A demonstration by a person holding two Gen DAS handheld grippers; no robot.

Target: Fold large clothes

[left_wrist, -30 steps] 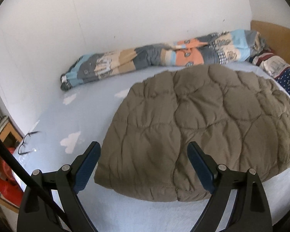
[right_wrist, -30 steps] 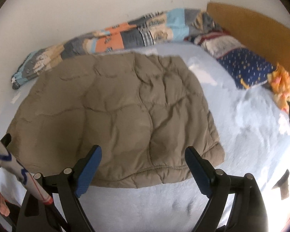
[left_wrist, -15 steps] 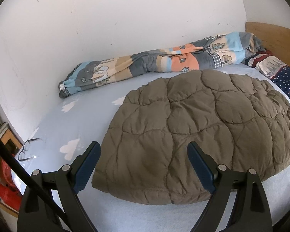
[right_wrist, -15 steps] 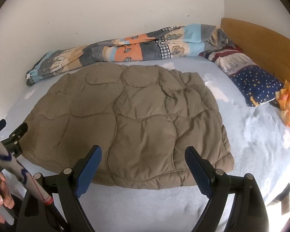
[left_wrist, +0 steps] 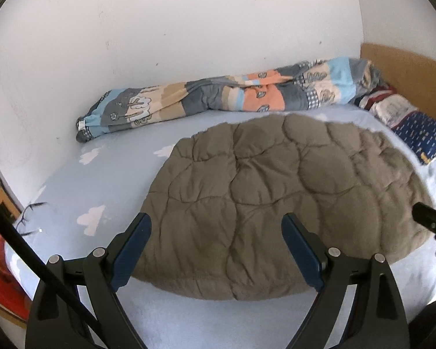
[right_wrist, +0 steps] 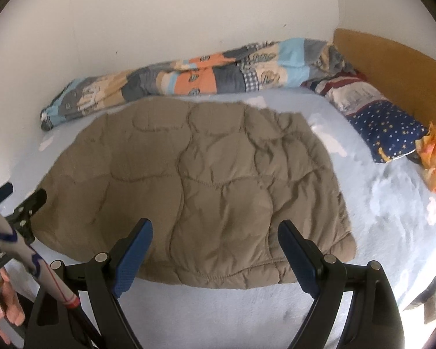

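- Two hand-held grippers, the left hand-held gripper and the right hand-held gripper, hang with jaws spread wide and nothing between the pads; neither touches any cloth.
- Lying flat in the middle of the bed, the brown quilted jacket is a compact, roughly rectangular bundle with its near hem just beyond both pairs of fingertips.
- Compared with a second ago, both views show more of the white wall and the whole jacket sits lower and fuller in frame, so both tools have drawn back and upward, away from the garment.
- Jaw spacing looks the same as in the earlier frames; no grip has been made or let go within this second.
- My reading: pulling away empty from a tidy bundle suggests this fold is finished, or that the person is stepping back to check it.
- Unmoved through the frames: the patchwork duvet rolled along the wall, the star-print pillow by the wooden headboard, and the spectacles near the bed's left edge.
- At the right view's lower left, the person's fingers grip the left tool's handle.
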